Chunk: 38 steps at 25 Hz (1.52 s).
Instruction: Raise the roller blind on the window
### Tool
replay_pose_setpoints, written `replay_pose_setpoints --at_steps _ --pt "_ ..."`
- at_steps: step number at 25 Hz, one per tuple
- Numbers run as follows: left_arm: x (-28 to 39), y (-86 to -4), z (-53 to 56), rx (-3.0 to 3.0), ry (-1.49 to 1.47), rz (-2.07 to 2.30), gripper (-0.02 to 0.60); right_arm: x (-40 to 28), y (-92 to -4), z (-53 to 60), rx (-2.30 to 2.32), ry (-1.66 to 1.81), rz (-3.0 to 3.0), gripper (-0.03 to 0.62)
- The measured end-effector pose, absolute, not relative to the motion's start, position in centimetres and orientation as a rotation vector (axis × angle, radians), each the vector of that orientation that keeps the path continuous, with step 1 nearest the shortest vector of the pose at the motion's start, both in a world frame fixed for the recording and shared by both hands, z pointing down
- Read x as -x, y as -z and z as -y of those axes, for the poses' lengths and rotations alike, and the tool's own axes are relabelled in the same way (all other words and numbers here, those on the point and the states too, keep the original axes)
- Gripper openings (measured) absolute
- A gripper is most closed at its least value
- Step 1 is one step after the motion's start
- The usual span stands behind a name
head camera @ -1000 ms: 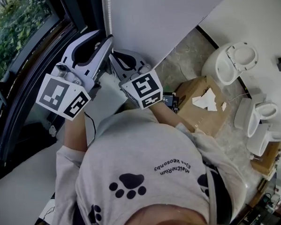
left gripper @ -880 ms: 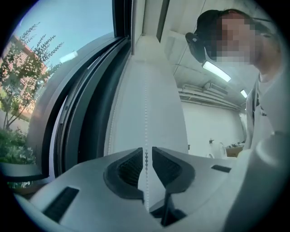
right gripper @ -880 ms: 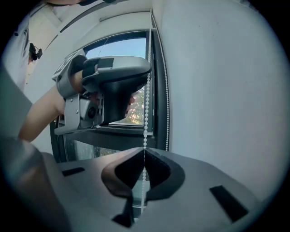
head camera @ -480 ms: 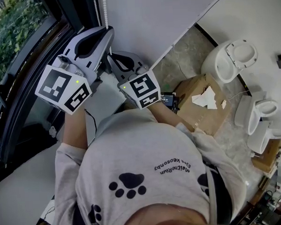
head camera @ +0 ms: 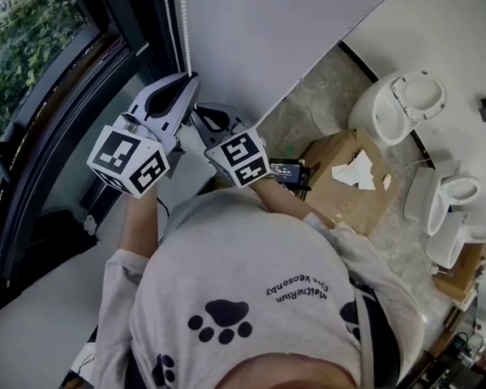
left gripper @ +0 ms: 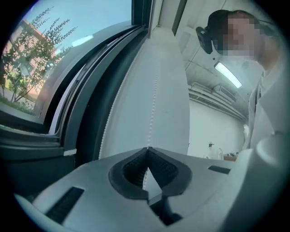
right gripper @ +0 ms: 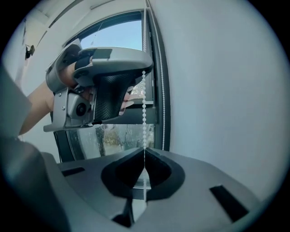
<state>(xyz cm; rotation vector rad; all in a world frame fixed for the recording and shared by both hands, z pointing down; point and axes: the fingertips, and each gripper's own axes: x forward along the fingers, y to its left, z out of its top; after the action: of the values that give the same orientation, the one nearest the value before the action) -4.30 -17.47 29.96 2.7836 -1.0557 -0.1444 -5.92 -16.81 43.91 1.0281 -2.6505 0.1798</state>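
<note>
A white bead chain [head camera: 186, 30] hangs beside the dark window frame [head camera: 52, 118], and both grippers hold it. My left gripper [head camera: 190, 78] is the upper one. Its jaws have just closed, and in the left gripper view the chain [left gripper: 154, 104] runs straight into my shut left gripper [left gripper: 147, 148]. A second strand [left gripper: 106, 131] hangs free to the left. My right gripper [head camera: 196, 111] sits just below. In the right gripper view the chain [right gripper: 144, 108] comes down from my left gripper [right gripper: 144, 69] into my shut right gripper [right gripper: 144, 150]. The blind's fabric cannot be made out.
A pale wall [head camera: 283, 33] rises right of the chain. On the floor to the right stand white toilets [head camera: 405, 100] and an open cardboard box [head camera: 348, 180]. The person's body fills the lower part of the head view.
Both grippers have sunk along the chain and drawn closer together. The left gripper's jaws, wide apart a second ago, have shut on the chain.
</note>
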Motion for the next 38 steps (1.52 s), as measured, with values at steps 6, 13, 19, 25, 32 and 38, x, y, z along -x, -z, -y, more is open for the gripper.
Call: replay_pose_setpoints --at_steps 6,13,19,25,32,38 --pt "4.5 -32.6 17.5 -2.77 0.106 1.097 0.009 6.0 -46.5 16.5 -1.002 -0.223 2.598 0.011" --pt "4.6 -36.1 17.8 -2.71 0.105 1.081 0.009 5.3 -50.1 16.8 -0.983 -0.235 2.542 0.011" --pt "4.3 -38.2 17.8 -2.683 0.072 1.066 0.009 5.0 -51.9 16.7 -0.968 -0.277 2.511 0.011" --pt "4.1 -38.5 17.8 -2.683 0.069 1.059 0.009 5.1 -52.3 16.9 -0.966 -0.271 2.516 0.011" --pt "4.0 -38.5 17.7 -2.679 0.09 1.059 0.009 4.8 -49.6 16.5 -0.961 -0.21 2.557 0.054" --pt "4.1 -38.4 17.8 -2.676 0.113 1.065 0.009 3.2 -42.9 16.2 -1.052 -0.201 2.651 0.067"
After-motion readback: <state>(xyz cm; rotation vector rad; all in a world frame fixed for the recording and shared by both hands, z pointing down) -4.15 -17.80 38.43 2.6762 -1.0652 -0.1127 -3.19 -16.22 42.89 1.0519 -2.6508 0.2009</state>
